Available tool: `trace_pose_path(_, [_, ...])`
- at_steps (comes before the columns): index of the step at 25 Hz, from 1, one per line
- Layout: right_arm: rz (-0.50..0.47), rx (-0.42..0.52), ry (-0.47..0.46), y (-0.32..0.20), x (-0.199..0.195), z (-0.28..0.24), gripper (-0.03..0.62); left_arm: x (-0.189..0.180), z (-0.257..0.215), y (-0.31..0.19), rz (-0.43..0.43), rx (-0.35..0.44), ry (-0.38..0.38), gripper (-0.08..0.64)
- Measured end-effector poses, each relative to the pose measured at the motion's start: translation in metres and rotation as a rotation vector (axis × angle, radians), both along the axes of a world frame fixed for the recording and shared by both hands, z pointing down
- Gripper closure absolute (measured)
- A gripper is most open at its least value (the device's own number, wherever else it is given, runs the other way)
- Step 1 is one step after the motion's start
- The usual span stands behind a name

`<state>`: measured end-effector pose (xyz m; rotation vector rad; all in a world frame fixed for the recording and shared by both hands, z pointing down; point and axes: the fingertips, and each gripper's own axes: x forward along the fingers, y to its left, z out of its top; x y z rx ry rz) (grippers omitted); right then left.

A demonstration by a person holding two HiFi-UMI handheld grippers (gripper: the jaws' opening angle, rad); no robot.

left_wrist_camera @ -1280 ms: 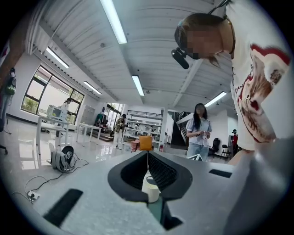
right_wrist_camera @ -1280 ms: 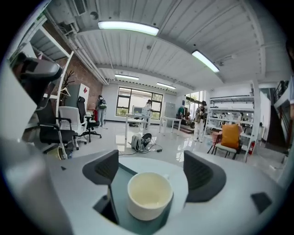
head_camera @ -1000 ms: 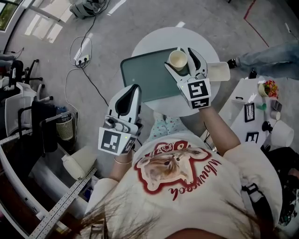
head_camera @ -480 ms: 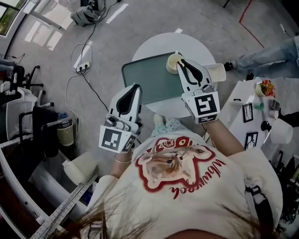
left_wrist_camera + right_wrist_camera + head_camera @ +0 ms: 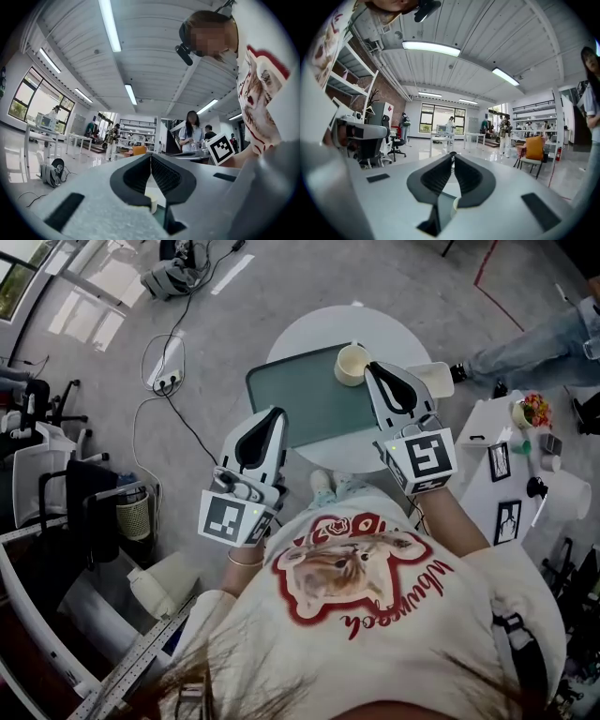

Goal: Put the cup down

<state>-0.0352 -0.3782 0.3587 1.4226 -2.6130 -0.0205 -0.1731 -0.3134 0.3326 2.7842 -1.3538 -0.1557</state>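
Observation:
A cream paper cup (image 5: 352, 364) stands upright on the far right part of the green tray (image 5: 300, 399), on the round white table (image 5: 309, 329). My right gripper (image 5: 372, 366) sits just right of the cup, apart from it. Its jaws are closing the last bit, tips together, with nothing between them. In the right gripper view the right gripper (image 5: 453, 155) shows pads meeting. My left gripper (image 5: 278, 412) hovers at the tray's near left edge, shut and empty. The left gripper view shows the left gripper (image 5: 151, 156) with tips touching.
A white box (image 5: 439, 381) rests on the round table's right side. A second white table (image 5: 487, 432) with small items stands to the right. Cables and a power strip (image 5: 165, 359) lie on the floor at left. A person's legs (image 5: 539, 343) are at the upper right.
The right gripper, open around the cup a second ago, has let it go, drawn back toward me and shut. The cup stays on the tray. The left gripper has barely moved.

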Motion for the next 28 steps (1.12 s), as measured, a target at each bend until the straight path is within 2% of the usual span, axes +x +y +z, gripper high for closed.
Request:
trace_pose_path(7, [0.031, 0.025, -0.065, 0.022, 0.004, -0.017, 0.549, 0.002, 0.002, 0.02, 0.028, 0.008, -0.011, 0.545])
trace_pose_path(14, [-0.013, 0.051, -0.042, 0.056, 0.007, -0.027, 0.549, 0.016, -0.015, 0.051, 0.038, 0.048, -0.027, 0.545])
trace_pose_path(19, [-0.046, 0.048, -0.063, 0.091, 0.016, -0.032, 0.549, 0.028, -0.025, 0.085, 0.019, 0.073, -0.029, 0.545])
trace_pose_path(28, [-0.088, 0.046, -0.052, 0.17, 0.063, -0.032, 0.549, 0.075, -0.012, 0.168, -0.018, 0.049, 0.0, 0.545])
